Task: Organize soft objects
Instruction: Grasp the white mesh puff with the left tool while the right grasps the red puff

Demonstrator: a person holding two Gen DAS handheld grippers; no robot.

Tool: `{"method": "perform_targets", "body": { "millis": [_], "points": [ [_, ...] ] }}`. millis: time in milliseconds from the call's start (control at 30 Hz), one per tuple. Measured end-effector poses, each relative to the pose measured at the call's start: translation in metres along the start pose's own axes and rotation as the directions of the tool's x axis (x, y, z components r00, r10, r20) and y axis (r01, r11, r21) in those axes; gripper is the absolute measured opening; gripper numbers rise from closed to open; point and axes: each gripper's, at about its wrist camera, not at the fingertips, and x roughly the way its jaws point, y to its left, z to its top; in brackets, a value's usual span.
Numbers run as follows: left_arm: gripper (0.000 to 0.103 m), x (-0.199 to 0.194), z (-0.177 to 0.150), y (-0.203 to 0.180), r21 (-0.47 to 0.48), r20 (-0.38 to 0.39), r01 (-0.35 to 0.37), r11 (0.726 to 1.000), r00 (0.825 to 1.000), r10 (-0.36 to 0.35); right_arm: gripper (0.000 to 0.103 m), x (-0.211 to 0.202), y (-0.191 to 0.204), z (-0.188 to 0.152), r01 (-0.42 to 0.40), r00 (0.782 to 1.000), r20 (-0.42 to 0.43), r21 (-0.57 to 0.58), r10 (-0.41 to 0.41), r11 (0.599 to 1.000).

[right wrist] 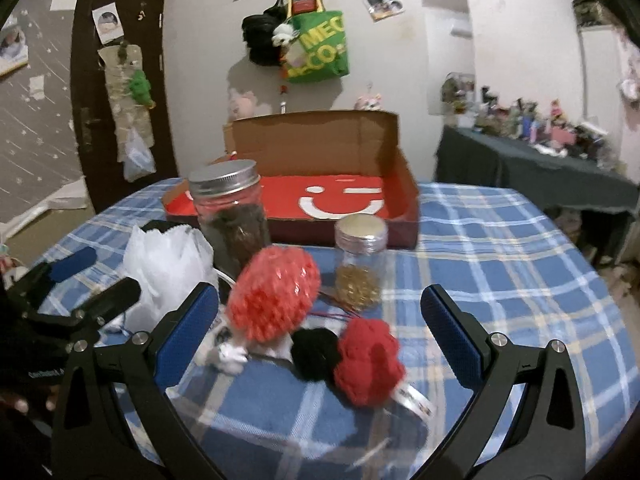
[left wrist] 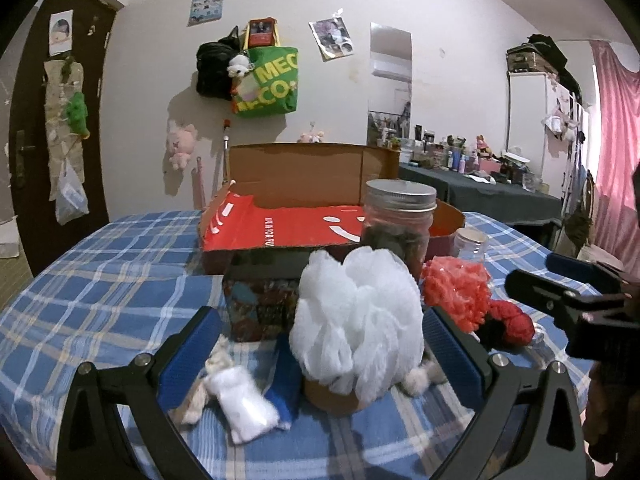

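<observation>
A white mesh bath pouf [left wrist: 358, 320] sits on the blue plaid table between the open fingers of my left gripper [left wrist: 320, 354]; it also shows in the right wrist view as the white pouf [right wrist: 168, 268]. A small white cloth bundle [left wrist: 242, 404] lies near the left finger. A red mesh pouf [right wrist: 274, 294] and a red-and-black knitted piece [right wrist: 366, 360] lie between the open fingers of my right gripper [right wrist: 320, 340], which touches neither. The red-lined open cardboard box [right wrist: 344, 200] stands behind them. My right gripper [left wrist: 560, 284] appears at the right edge of the left wrist view.
A tall jar with a metal lid [right wrist: 230, 212] and a short jar of gold bits [right wrist: 360, 264] stand in front of the box. A dark patterned tin [left wrist: 260, 300] sits left of the white pouf. The plaid tablecloth [right wrist: 500, 260] spreads to the right.
</observation>
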Motion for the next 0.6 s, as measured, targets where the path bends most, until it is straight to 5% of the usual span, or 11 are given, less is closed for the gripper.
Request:
{"method": "perform_targets", "body": {
  "millis": [233,400,500,567,600],
  "points": [
    [0.103,0.011,0.008,-0.004,0.026,-0.024,0.029,0.999,0.999,-0.029,0.102,0.028,-0.005,0.012,-0.117,0.990,-0.068,0.050,0.120,0.992],
    [0.095,0.021,0.007,-0.008,0.041,-0.061,0.066,0.997,0.996,-0.063,0.087,0.043,-0.004,0.010,-0.166,0.978,-0.113,0.073,0.173,0.983],
    [0.089,0.026,0.006,-0.011,0.046,-0.083,0.090,0.995,0.993,-0.086,0.072,0.051,-0.004,0.007,-0.208,0.965,-0.144,0.098,0.221,0.973],
    [0.080,0.028,0.005,-0.014,0.051,-0.099,0.106,0.993,0.990,-0.101,0.046,0.056,-0.005,0.006,-0.225,0.956,-0.168,0.114,0.242,0.968],
    [0.070,0.029,0.005,-0.014,0.051,-0.107,0.119,0.992,0.988,-0.113,0.043,0.058,-0.005,0.005,-0.240,0.949,-0.182,0.122,0.259,0.963]
  ]
}}
